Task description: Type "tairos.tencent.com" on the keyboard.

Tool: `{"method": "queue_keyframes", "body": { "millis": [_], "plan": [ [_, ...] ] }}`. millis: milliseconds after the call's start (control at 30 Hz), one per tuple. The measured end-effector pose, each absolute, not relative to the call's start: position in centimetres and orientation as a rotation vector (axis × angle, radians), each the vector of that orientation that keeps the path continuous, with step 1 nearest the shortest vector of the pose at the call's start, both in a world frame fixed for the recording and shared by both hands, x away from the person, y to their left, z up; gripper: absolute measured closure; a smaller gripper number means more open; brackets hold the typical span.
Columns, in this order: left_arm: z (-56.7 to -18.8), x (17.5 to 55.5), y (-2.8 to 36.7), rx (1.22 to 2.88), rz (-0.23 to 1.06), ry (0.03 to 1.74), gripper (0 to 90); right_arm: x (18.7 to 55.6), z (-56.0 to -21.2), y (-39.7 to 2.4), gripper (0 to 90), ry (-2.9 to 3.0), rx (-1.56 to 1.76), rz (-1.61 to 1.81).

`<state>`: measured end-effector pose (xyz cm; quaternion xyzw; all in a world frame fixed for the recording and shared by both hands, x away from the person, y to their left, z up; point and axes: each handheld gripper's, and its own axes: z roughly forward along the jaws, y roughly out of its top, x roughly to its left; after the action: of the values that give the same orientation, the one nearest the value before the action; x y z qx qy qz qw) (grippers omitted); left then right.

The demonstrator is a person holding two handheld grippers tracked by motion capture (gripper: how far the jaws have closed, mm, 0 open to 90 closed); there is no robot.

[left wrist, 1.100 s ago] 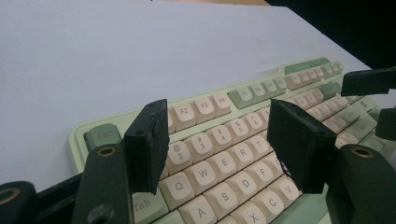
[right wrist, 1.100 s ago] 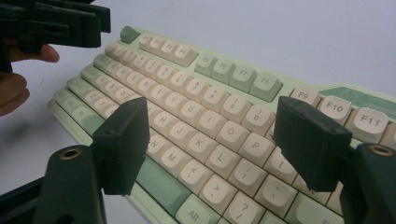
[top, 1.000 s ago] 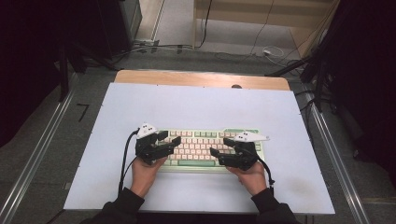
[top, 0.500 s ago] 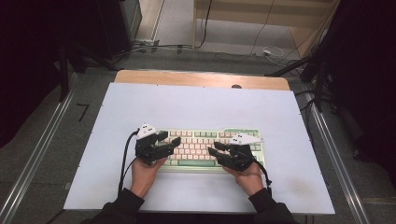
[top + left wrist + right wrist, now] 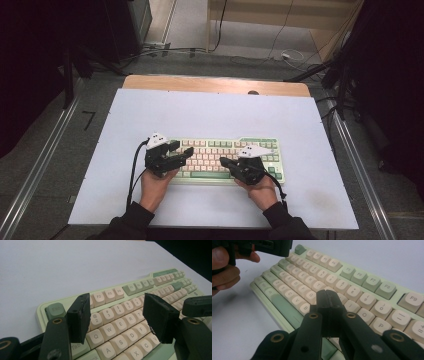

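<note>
A pale green plastic keyboard (image 5: 227, 159) with rounded cream keycaps lies at six o'clock on the smooth white table (image 5: 210, 115). The left tongs (image 5: 181, 151) hover released over its left keys; the right tongs (image 5: 223, 161), just clenched empty, hang above the middle keys.

Lab: white table (image 5: 210, 115), floor cables (image 5: 280, 52), rails (image 5: 37, 165).
</note>
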<state>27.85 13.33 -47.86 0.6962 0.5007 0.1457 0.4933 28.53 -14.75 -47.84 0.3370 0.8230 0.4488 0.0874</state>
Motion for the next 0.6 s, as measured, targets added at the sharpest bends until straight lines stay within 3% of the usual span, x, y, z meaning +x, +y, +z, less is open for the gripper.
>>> {"method": "queue_keyframes", "body": {
  "millis": [600],
  "plan": [
    [-47.9, 27.8, 13.4, 1.688, 0.352, 1.214, 39.5, 28.4, -48.9, -13.0, 87.4, 2.513, 0.969, 1.27]
  ]
}}
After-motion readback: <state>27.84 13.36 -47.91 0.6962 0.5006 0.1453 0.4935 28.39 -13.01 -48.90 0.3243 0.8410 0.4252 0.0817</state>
